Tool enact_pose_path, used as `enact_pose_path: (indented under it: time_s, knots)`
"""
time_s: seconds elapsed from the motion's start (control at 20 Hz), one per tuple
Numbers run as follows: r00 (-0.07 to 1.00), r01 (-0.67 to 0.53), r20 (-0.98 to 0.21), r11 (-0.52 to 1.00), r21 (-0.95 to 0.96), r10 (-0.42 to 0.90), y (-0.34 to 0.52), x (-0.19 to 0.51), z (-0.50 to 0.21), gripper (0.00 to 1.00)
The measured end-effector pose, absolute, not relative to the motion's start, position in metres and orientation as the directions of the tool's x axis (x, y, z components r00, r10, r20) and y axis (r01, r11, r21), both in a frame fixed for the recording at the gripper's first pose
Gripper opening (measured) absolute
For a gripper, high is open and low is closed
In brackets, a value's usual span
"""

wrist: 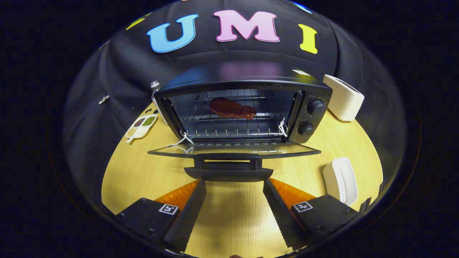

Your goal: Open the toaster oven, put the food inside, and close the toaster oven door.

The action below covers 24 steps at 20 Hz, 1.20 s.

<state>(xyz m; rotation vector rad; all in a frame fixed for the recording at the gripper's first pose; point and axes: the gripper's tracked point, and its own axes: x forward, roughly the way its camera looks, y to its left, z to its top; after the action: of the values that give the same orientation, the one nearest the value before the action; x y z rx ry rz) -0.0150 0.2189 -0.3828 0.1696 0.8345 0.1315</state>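
Our gripper (pixel 235 181) has its fingers spread wide with nothing between them, tips just under the handle (pixel 228 173) of the toaster oven's (pixel 247 104) lowered door (pixel 233 150). Left to right we see a seasoning dish (pixel 141 127), the food (pixel 232 108) on the rack inside, then a white toaster (pixel 343 97).
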Motion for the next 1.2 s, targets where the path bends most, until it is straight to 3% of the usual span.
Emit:
enact_pose_path:
  time_s: [0.55,1.2]
  knots:
    - [0.745,-0.021,-0.650,0.980,0.197,0.147,0.203,0.065,-0.344,0.99]
    - [0.835,-0.060,-0.524,0.975,0.215,0.167,0.160,0.041,-0.270,0.99]
